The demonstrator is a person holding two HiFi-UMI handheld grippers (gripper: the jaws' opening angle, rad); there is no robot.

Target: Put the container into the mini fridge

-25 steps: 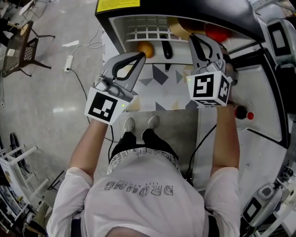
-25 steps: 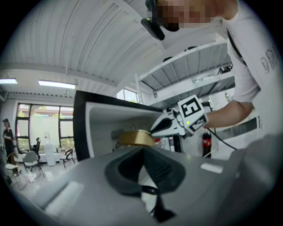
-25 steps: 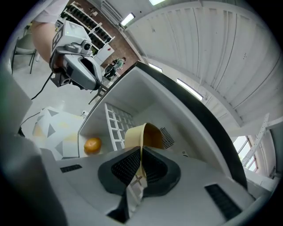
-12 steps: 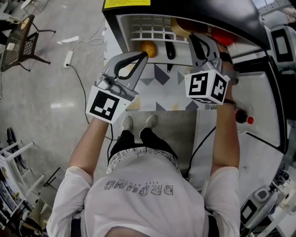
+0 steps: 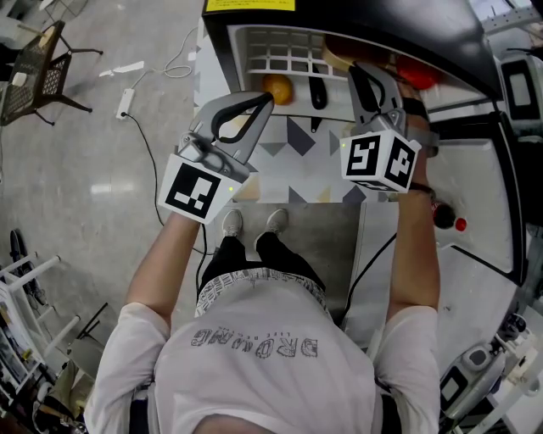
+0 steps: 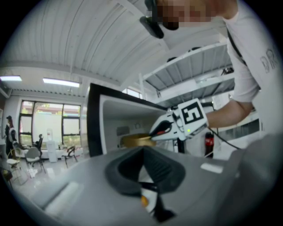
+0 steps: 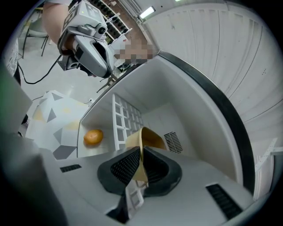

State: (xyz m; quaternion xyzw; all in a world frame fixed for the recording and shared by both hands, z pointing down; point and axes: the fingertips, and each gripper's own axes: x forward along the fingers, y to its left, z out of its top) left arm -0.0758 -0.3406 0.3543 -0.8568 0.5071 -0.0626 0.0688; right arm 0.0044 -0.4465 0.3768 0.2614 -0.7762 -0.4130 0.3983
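The mini fridge [image 5: 339, 19] stands open, black outside and white inside. My right gripper [image 5: 366, 78] reaches into its mouth, shut on the rim of a tan paper container [image 5: 333, 56]. In the right gripper view the rim sits pinched between the jaws of the right gripper [image 7: 140, 155], and the container [image 7: 150, 137] hangs above the fridge floor. My left gripper [image 5: 261, 103] hovers at the fridge's left front with its jaws shut on nothing. From the left gripper view the left gripper [image 6: 145, 152] points at the container [image 6: 138, 140].
An orange [image 5: 277, 88] lies on the fridge floor beside a white wire shelf [image 5: 280, 52]. The open door [image 5: 475, 195] stands at the right with a red-capped item [image 5: 459, 225]. A patterned mat [image 5: 297, 161] covers the floor in front. A chair [image 5: 42, 72] stands far left.
Both grippers stay almost where they were, edging slightly toward the fridge. The right one keeps its hold on the container.
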